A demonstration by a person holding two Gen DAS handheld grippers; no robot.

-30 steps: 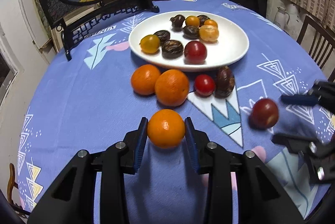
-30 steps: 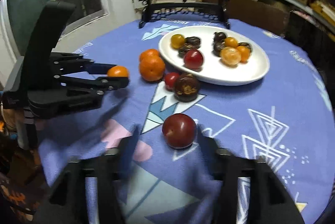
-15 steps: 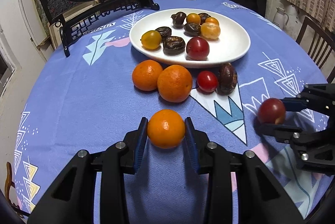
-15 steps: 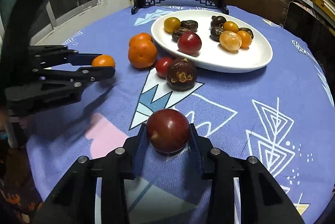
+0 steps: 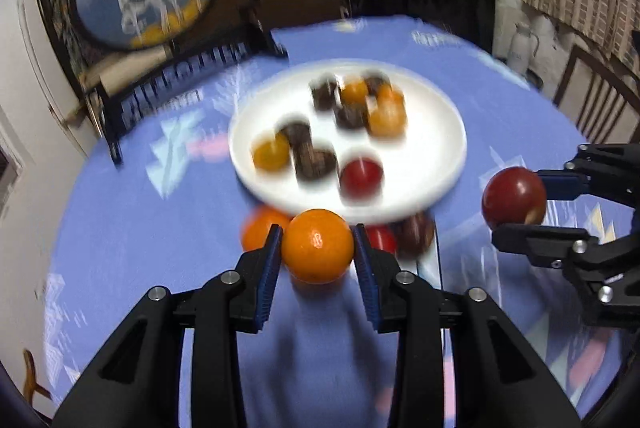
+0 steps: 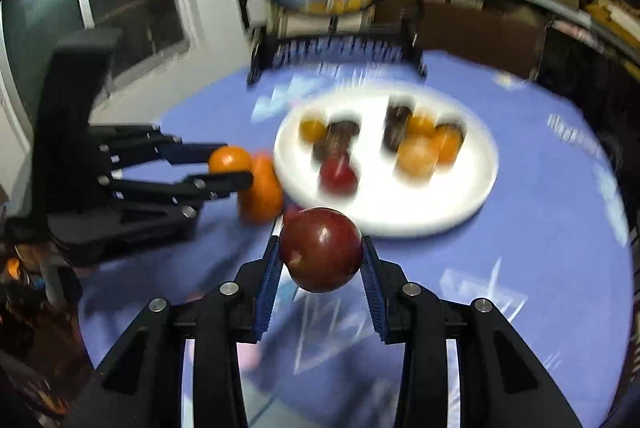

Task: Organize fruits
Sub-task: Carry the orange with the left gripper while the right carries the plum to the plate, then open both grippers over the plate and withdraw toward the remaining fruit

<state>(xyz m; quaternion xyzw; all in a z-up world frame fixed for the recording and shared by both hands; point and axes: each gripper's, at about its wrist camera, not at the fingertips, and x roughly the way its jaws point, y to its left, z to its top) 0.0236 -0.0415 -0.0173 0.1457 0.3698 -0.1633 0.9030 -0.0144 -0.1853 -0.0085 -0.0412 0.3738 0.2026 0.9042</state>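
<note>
Left wrist view gives me a sharp look at my own tool and a smeared background. My left gripper (image 5: 318, 248) has its blue-padded fingers (image 5: 269, 268) pinching an orange (image 5: 318, 246), one pad on each side of the fruit, and it hangs clear above the blue patterned tabletop (image 5: 140, 228). Just behind it sit another orange (image 5: 260, 228), a small red fruit (image 5: 382, 238) and a dark brown one (image 5: 416, 234), all blurred, close to the near rim of the white plate (image 5: 440, 147). On the plate I can make out several dark brown pieces, a few small orange and yellow fruits and a red one (image 5: 360, 177), though blur hides the details.

At the right edge of that same view my right gripper (image 5: 516, 203) comes in from the side, its fingers clamped on a dark red plum-like fruit (image 5: 514, 197), held off the cloth and near the plate's right side.

From the right wrist camera the same red fruit (image 6: 320, 250) fills the gap between the blue pads, gripped on both flanks and lifted above the tabletop (image 6: 540, 248), with the white plate (image 6: 460, 203) directly beyond it. To the left, the left gripper (image 6: 230, 167) reaches in with its orange (image 6: 228, 159) held near a loose orange (image 6: 260, 191) on the cloth. A round painted screen on a dark stand (image 6: 332, 47) stands at the far edge.
</note>
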